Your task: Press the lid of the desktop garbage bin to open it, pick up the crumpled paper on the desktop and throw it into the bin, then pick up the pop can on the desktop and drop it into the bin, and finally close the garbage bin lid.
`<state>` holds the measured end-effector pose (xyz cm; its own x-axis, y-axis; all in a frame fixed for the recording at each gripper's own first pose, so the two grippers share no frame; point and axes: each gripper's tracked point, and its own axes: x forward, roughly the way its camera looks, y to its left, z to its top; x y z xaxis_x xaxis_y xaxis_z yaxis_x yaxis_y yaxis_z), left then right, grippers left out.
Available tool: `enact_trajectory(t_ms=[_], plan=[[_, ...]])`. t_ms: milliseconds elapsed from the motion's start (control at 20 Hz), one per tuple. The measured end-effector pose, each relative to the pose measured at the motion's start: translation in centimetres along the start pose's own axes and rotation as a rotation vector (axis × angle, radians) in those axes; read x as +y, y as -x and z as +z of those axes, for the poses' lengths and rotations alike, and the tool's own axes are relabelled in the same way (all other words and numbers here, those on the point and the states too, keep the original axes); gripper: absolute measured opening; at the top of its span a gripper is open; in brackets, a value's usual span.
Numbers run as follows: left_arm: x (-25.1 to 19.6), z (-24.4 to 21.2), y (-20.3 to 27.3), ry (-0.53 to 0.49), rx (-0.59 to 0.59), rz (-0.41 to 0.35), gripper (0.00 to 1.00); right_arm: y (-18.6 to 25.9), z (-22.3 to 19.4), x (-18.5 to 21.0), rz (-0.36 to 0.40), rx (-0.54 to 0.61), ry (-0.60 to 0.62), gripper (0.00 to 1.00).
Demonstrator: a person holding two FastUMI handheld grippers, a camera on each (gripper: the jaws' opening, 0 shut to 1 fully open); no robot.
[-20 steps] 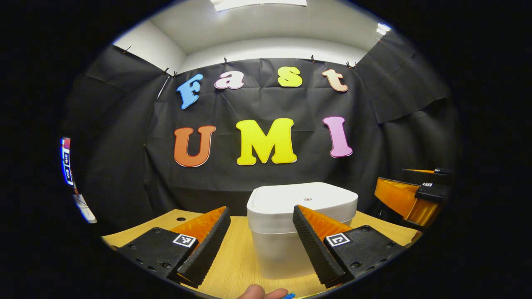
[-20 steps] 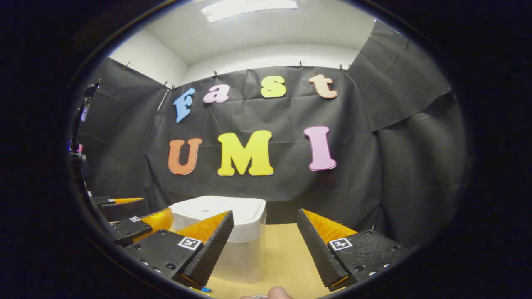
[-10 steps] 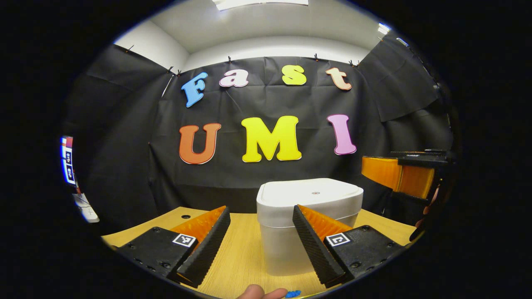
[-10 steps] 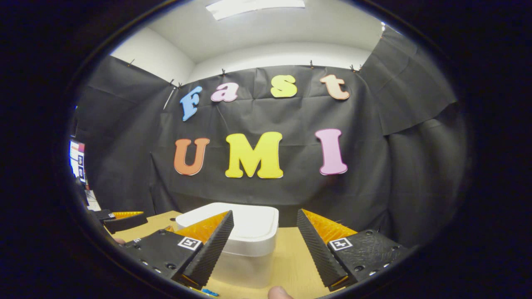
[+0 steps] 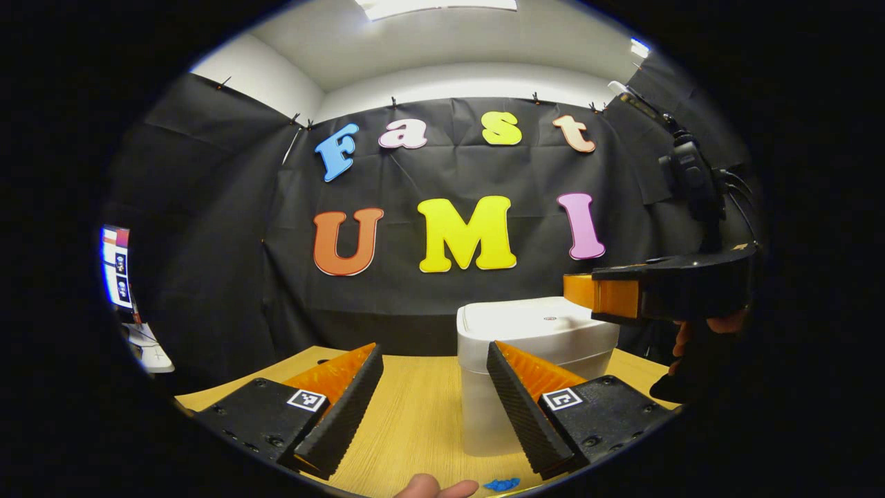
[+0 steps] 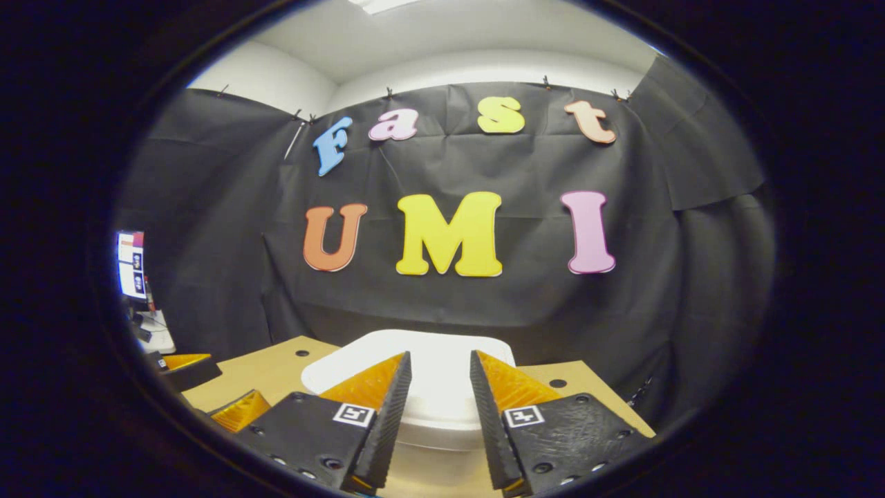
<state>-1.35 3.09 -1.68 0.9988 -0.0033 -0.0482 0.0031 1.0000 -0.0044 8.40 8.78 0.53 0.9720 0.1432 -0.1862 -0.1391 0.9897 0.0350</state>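
The white desktop bin [image 5: 536, 346] stands on the wooden desk with its lid [image 5: 539, 319] down. My left gripper [image 5: 434, 349] is open and hovers low over the desk just left of the bin. Its right finger overlaps the bin's front. My right gripper [image 5: 653, 294], held by a hand [image 5: 691, 339], hangs level above the lid's right side. In the right gripper view the lid [image 6: 439, 366] lies just below my right gripper [image 6: 440, 356], which is open with a narrow, empty gap. A small blue crumpled thing [image 5: 501, 484] lies at the desk's near edge.
The wooden desk [image 5: 408, 422] has round holes [image 6: 557, 382] near the back. The left gripper [image 6: 183, 368] sits low at the left of the right gripper view. A screen [image 5: 114, 266] glows far left. A fingertip [image 5: 435, 487] shows at the bottom edge.
My right gripper rose and swung left until it came over the bin lid, and its fingers moved closer together. The left gripper drifted slightly left, staying open.
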Motion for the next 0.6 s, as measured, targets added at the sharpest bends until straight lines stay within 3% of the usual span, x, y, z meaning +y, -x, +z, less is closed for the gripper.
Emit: enact_trajectory(t_ms=[200,250,300,400,500,600], plan=[[0.8,-0.6,-0.2,0.002,0.013,0.012,0.98,-1.4,-0.8,0.3,-0.005,0.04,-0.045,0.27],[0.7,-0.8,-0.1,0.004,0.018,0.011,0.98,-1.5,-1.0,0.6,0.002,0.051,-0.052,0.13],[0.6,-0.8,-0.2,0.007,0.021,0.007,0.97,-1.6,-1.3,1.1,0.019,0.061,-0.054,0.09],[0.8,-0.9,-0.2,0.006,0.021,0.01,0.97,-1.7,-1.7,2.0,0.048,0.069,-0.034,0.11],[1.1,-0.9,-0.1,-0.001,0.021,0.016,0.97,-1.4,-1.8,2.3,0.055,0.07,-0.02,0.02],[0.8,-1.1,-0.2,0.002,0.024,0.013,0.97,-1.6,-2.0,2.3,0.054,0.071,-0.006,0.0]])
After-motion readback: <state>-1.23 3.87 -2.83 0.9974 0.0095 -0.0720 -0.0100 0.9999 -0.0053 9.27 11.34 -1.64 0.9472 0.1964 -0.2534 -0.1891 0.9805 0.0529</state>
